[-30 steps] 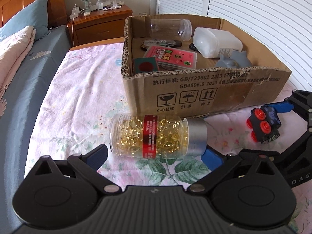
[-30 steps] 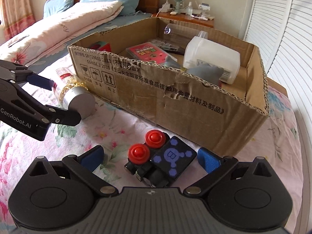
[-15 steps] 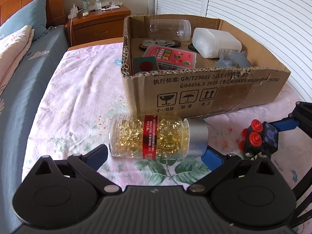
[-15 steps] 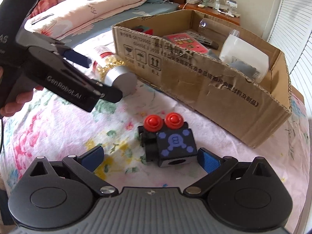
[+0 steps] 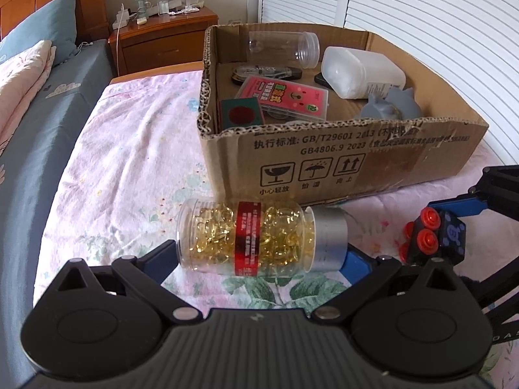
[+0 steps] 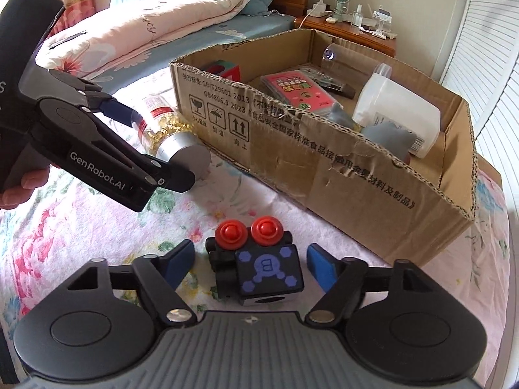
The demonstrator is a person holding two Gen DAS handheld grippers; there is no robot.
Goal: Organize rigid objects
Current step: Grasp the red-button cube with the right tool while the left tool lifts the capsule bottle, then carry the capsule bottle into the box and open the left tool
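A clear bottle of yellow capsules [image 5: 259, 238] with a red label and silver cap lies on its side on the floral bedsheet, in front of the cardboard box [image 5: 324, 165]. My left gripper [image 5: 259, 259] is open, its blue pads at the bottle's two ends. A black toy block with red buttons [image 6: 259, 265] stands on the sheet between the open pads of my right gripper [image 6: 251, 264]. The block also shows in the left wrist view [image 5: 433, 240]. The bottle also shows in the right wrist view [image 6: 168, 129].
The box holds a clear jar [image 5: 282, 47], a white container [image 5: 360, 73], a pink packet [image 5: 288, 97], a green and red box [image 5: 241, 113] and a grey object [image 5: 389, 107]. A wooden nightstand [image 5: 162, 42] stands behind. Pillows and quilt [image 6: 146, 26] lie on the bed.
My right gripper has swung round and closed in on the toy block, which now sits straight between its pads. My left gripper has edged closer around the bottle.
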